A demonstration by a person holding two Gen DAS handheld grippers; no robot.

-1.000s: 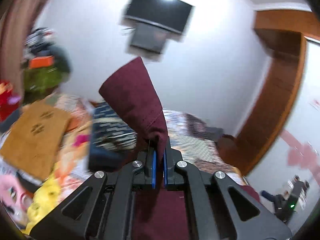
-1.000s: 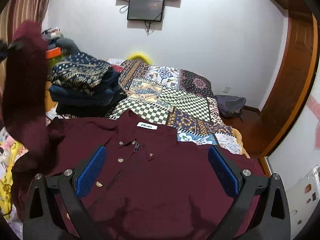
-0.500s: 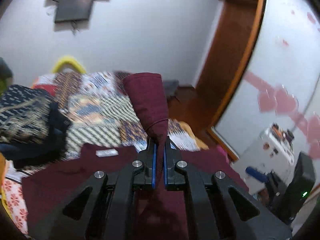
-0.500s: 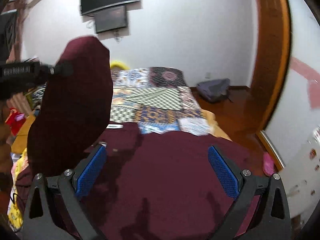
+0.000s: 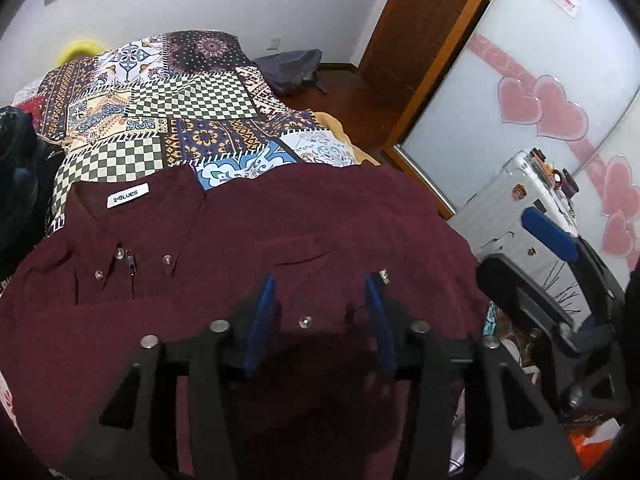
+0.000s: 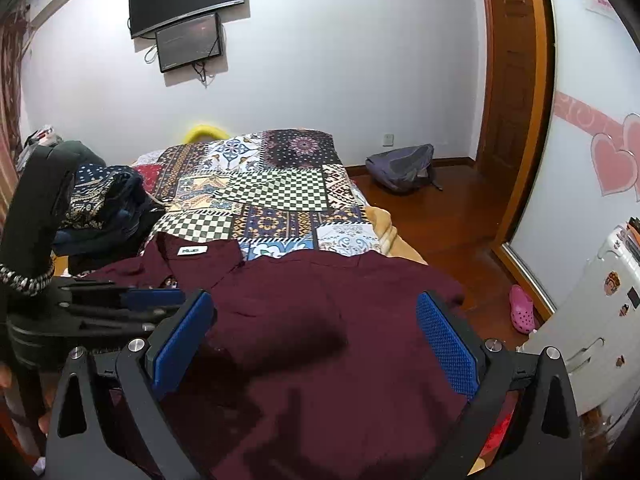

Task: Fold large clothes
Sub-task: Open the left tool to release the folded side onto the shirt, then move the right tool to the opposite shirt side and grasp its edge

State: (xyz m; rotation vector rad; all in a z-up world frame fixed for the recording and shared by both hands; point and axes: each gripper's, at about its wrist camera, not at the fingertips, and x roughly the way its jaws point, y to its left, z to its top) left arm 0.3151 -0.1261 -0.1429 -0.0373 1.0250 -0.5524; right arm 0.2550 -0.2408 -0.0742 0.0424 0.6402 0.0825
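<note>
A maroon button shirt lies spread on the bed, collar with a white label toward the far left. It also shows in the right wrist view, with one sleeve folded across its body. My left gripper is open and empty, low over the folded sleeve's cuff. It appears at the left of the right wrist view. My right gripper is wide open and empty above the shirt's near part. It shows at the right of the left wrist view.
A patchwork quilt covers the bed. A stack of folded dark clothes sits at the bed's left. A white suitcase stands right of the bed, a grey backpack and a pink shoe on the floor.
My left gripper carried the sleeve from the left across the shirt, lowered it and opened, letting it go. The sleeve now lies on the shirt's body. My right gripper stayed open.
</note>
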